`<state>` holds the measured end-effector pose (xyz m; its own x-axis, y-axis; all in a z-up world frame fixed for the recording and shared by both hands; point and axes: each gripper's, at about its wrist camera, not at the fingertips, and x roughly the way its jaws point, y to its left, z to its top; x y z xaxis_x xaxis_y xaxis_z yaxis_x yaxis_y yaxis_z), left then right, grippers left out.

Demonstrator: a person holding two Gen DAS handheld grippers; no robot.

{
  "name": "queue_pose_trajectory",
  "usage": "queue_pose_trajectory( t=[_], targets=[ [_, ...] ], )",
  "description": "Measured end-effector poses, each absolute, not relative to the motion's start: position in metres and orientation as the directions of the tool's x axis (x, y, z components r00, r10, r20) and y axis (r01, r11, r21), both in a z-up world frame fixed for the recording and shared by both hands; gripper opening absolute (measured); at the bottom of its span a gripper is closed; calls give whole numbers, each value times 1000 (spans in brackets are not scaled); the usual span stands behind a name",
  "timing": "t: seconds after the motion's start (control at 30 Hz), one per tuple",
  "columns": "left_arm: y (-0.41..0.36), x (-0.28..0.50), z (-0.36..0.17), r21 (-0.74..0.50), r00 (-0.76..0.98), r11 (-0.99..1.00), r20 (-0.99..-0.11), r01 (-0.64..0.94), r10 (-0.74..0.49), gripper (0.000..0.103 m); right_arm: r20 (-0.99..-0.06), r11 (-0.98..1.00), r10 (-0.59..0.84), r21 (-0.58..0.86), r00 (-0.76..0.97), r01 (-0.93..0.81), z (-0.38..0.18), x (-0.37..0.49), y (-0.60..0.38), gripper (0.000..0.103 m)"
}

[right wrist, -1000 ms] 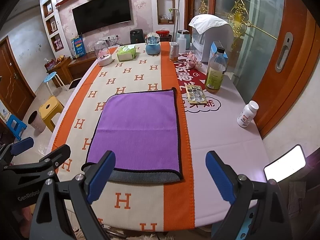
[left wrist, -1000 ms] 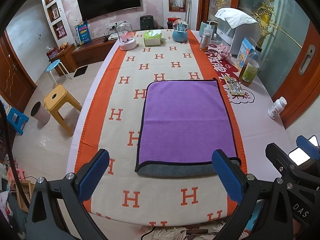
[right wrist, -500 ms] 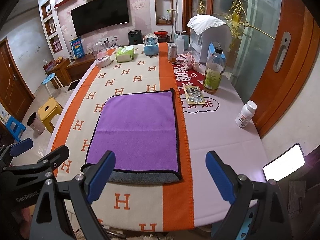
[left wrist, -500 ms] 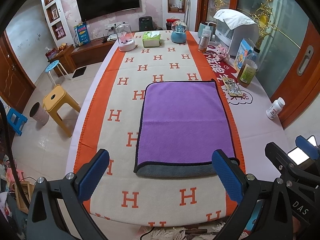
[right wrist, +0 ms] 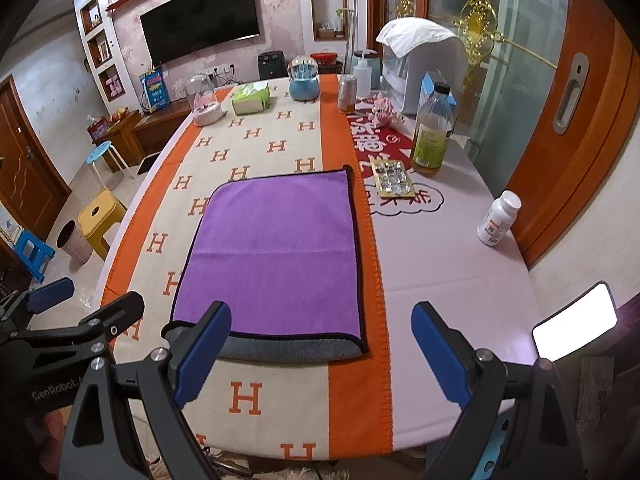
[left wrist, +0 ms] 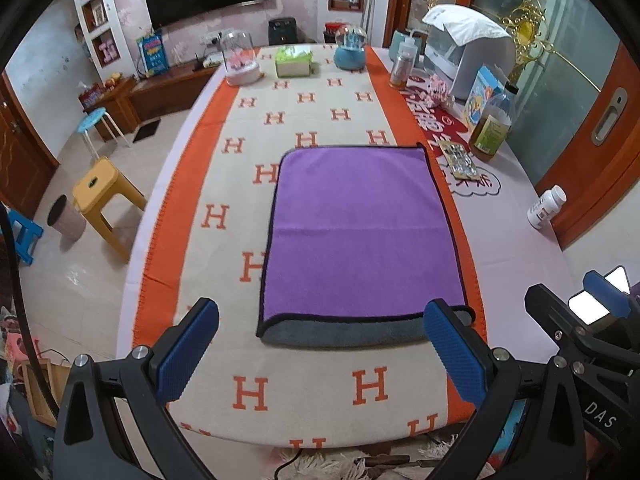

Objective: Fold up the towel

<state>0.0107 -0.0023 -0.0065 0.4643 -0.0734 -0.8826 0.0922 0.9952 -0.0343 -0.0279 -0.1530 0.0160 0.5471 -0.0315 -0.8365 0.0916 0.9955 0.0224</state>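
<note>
Towel (left wrist: pixel 362 240), purple with a grey underside, lies folded flat on the orange-and-cream H-patterned blanket (left wrist: pixel 224 216) covering the desk (right wrist: pixel 440 264), same spot as a second ago; its grey fold edge faces the cameras. Both views have pulled back slightly, so more of the blanket's near edge shows. Left gripper (left wrist: pixel 320 350): jaws spread wide, holding nothing, above the near desk edge. Right gripper (right wrist: pixel 320 350): jaws likewise spread, empty. Pill bottle (right wrist: pixel 498 218) unchanged at right.

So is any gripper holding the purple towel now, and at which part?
Nothing is held. The left gripper and right gripper are open, short of the towel.
</note>
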Motion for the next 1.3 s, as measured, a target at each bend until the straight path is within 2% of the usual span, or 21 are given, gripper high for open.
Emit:
queue_pose_trajectory(
  t=[0.47,0.8,1.03,1.13,1.2,1.3],
  targets=[
    [1,31,-94,-116,274,987,-951,115,-144,102,-913,999,-9,11,407,48,-49,-14,-148,92],
    [2,33,-133,-160,199,972,-961,172,-194,102,-925,999,34,47,379,27,-81,-10,-156,92],
    [7,38,-156,-128,183,975,-970,182,-162,102,-907,999,36,21,420,-42,-93,-9,-164,92],
    [16,43,-167,-128,170,975,-972,179,-159,100,-907,997,44,11,419,-79,-104,-5,-172,86],
    [23,47,-173,-138,166,974,-972,181,-168,99,-913,995,51,11,406,-99,-112,-2,-178,77],
    [36,54,-181,-191,148,963,-964,193,-220,99,-917,992,79,34,391,-122,-123,0,-189,72]
  ],
)
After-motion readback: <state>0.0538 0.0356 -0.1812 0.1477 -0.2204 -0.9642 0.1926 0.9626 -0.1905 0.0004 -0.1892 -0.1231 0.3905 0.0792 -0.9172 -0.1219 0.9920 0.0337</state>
